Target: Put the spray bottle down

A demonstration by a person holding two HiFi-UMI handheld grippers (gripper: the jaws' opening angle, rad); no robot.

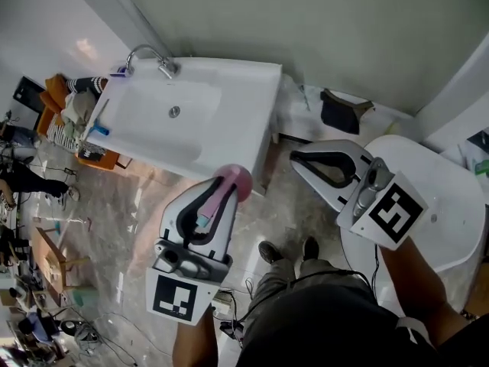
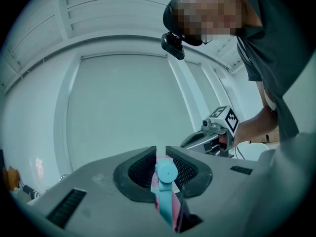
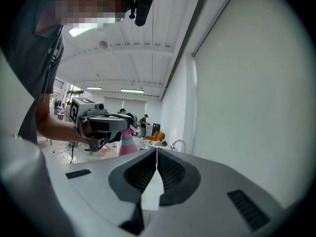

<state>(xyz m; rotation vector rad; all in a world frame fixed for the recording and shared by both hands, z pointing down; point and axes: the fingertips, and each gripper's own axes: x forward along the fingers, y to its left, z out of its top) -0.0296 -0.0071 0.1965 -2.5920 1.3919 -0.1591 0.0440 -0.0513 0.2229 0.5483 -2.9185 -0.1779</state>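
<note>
In the head view the pink spray bottle (image 1: 231, 183) with a teal part is clamped in my left gripper (image 1: 223, 180), held in the air just in front of the white sink's (image 1: 191, 105) near edge. In the left gripper view the jaws (image 2: 160, 149) are pressed onto the bottle (image 2: 167, 191), and its teal nozzle (image 2: 165, 172) sticks up between them. My right gripper (image 1: 296, 157) is off to the right over the floor, shut with nothing in it; its own view shows the tips (image 3: 157, 151) together. That view also catches the bottle (image 3: 127, 144) in the other gripper.
A faucet (image 1: 149, 56) stands at the sink's back left corner. A white rounded fixture (image 1: 451, 205) sits at the right. A dark object (image 1: 340, 109) lies by the wall. Orange furniture and clutter (image 1: 61, 102) stand left of the sink. The person's shoes (image 1: 286, 251) are below.
</note>
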